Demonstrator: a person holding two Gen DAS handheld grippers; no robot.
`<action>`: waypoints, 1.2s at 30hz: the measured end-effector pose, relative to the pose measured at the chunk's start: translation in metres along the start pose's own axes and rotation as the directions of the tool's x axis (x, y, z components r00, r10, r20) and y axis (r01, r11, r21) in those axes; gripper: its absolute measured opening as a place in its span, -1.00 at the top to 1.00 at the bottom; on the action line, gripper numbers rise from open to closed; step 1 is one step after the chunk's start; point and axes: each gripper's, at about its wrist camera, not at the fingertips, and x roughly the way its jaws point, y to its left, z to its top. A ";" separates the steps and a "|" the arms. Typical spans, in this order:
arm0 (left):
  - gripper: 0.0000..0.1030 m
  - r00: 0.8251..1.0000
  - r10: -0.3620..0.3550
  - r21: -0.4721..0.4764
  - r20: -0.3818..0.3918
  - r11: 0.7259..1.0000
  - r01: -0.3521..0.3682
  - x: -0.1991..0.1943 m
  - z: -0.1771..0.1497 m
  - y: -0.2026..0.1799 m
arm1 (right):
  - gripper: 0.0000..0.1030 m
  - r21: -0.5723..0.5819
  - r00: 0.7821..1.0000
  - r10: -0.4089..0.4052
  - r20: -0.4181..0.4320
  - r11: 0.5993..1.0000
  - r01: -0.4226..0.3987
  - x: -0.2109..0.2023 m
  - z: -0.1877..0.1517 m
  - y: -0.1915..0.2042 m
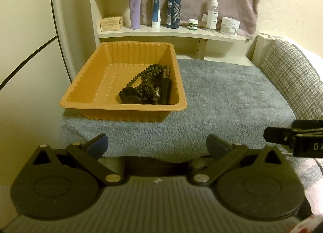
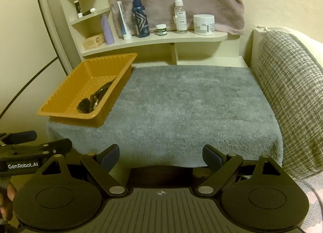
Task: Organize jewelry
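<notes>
An orange plastic tray [image 1: 97, 83] stands on the left of a grey towel [image 1: 222, 101]. Inside it lies a heap of dark beaded necklaces [image 1: 149, 87] with black tassels. In the right wrist view the same tray [image 2: 66, 91] sits far left, with the beads [image 2: 94, 99] partly hidden by its wall. My left gripper [image 1: 157, 146] hovers open over the towel's near edge, short of the tray, nothing between its fingers. My right gripper [image 2: 160, 156] is also open and empty, over the near edge of the towel [image 2: 191, 108].
A cream shelf [image 1: 171, 32] behind the towel carries several bottles, tubes and jars, with a pink towel hanging above. A grey checked cushion [image 2: 290, 91] borders the right side. The right gripper's tip [image 1: 294, 136] shows at the left view's right edge.
</notes>
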 end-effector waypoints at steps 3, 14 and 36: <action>-0.99 1.000 0.000 0.004 0.004 1.000 0.000 -0.001 0.000 -0.001 | -0.72 -0.002 1.000 -0.002 0.000 1.000 0.002 0.000 0.000 0.001; -0.99 1.000 0.001 -0.004 0.012 1.000 -0.001 -0.002 0.000 0.002 | -0.72 -0.016 1.000 -0.002 -0.002 1.000 0.002 0.001 0.000 0.003; -0.99 1.000 -0.008 -0.004 0.017 1.000 0.008 -0.003 0.000 0.003 | -0.72 -0.021 1.000 0.000 -0.001 1.000 0.000 0.000 0.001 0.003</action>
